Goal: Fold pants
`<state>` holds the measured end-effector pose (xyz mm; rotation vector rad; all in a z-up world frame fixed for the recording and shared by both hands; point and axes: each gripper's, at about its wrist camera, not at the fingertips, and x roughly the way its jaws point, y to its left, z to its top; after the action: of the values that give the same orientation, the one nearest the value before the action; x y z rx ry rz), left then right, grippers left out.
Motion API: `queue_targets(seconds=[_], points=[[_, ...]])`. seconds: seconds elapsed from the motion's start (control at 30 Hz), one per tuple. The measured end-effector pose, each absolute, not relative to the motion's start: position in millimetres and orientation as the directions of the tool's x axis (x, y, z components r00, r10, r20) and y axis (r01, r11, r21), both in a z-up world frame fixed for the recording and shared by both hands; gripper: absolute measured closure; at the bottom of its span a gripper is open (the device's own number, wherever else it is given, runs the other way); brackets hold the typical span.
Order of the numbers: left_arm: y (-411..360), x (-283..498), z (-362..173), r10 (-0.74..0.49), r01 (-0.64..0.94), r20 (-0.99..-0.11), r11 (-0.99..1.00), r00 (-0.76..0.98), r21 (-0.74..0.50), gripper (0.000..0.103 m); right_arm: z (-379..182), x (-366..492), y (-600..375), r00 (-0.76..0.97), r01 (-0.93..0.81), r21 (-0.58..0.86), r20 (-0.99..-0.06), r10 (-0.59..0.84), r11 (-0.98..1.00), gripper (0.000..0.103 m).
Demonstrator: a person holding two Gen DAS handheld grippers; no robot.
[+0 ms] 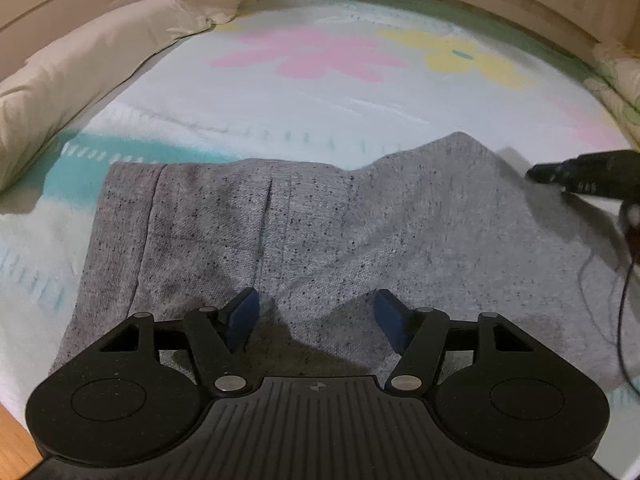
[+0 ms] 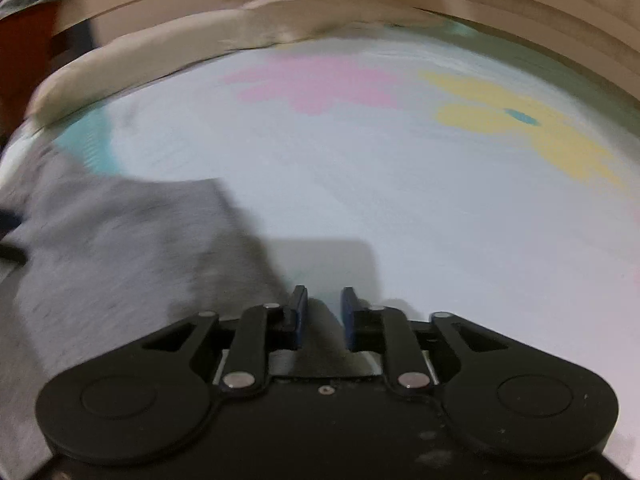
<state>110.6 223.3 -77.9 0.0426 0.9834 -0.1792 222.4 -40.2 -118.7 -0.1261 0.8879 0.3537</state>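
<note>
Your left gripper [image 1: 316, 320] hovered with its blue pads wide apart over the speckled grey knit pants [image 1: 280, 232] lying on the flowered bedsheet [image 1: 320, 92], while your right gripper [image 2: 324, 312], narrowly parted and empty, sat off the cloth's edge, so it risked closing on sheet instead.

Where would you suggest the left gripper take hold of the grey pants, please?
Probably the far-left corner of the grey pants, coming from the left: there the edge lies flat and bare on the blanket, and the left gripper hangs open.
</note>
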Motion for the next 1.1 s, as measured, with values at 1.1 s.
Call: queue_targets(seconds=[1.1], points=[[55.6, 133.7, -35.9, -0.252, 0.324, -0.85, 0.941, 0.463, -0.102, 0.039, -58.7, 124.3, -114.3, 0.563, -0.409, 0.095, -0.757, 0.333, 0.908, 0.067]])
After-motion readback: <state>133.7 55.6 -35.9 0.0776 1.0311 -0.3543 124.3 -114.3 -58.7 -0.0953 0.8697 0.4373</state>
